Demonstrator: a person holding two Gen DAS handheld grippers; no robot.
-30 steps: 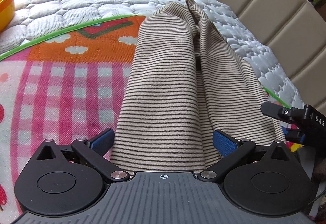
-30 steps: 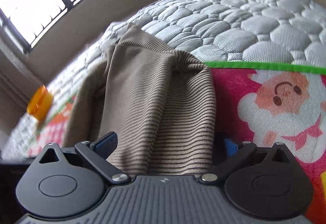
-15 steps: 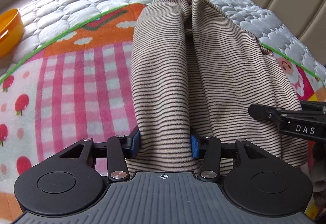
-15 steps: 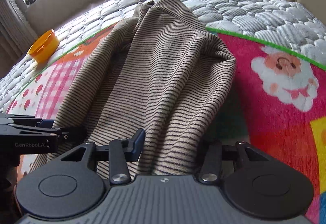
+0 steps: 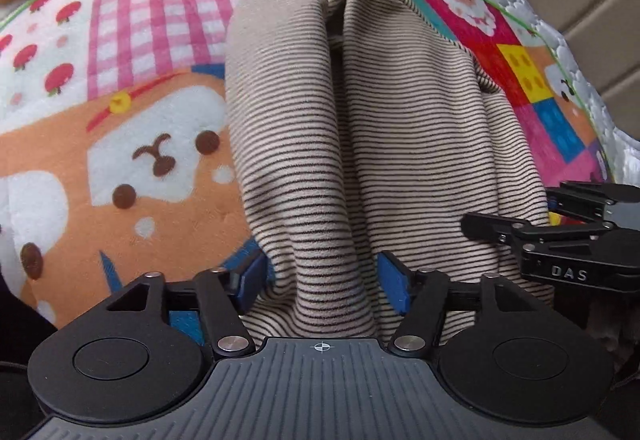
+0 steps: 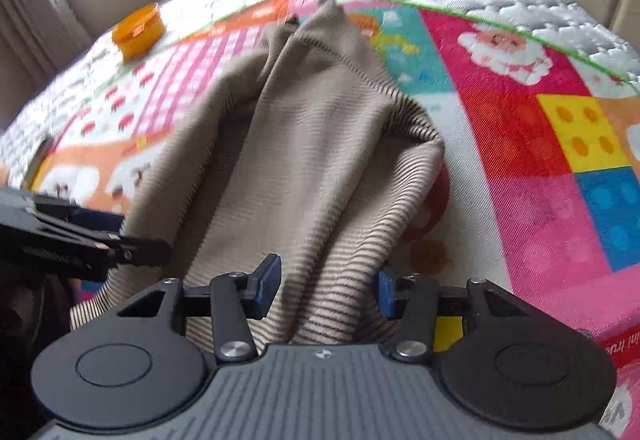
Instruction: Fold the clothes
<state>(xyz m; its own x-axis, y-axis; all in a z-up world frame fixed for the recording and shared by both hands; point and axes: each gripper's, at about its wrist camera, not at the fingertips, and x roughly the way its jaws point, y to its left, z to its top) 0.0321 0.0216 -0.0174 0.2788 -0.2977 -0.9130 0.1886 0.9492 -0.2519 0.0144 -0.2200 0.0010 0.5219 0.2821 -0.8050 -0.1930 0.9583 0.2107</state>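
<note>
L wrist view: left gripper point(image 5: 322, 282) pinches near edge of striped garment point(image 5: 360, 120), bunched w/ no fold on play mat point(image 5: 120, 160); R wrist view: right gripper point(image 6: 326, 286) pinches same edge, so folding prob. barely begun.

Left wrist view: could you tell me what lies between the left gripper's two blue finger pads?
A bunched fold of the beige, dark-striped knit garment fills the gap in the left gripper.
</note>
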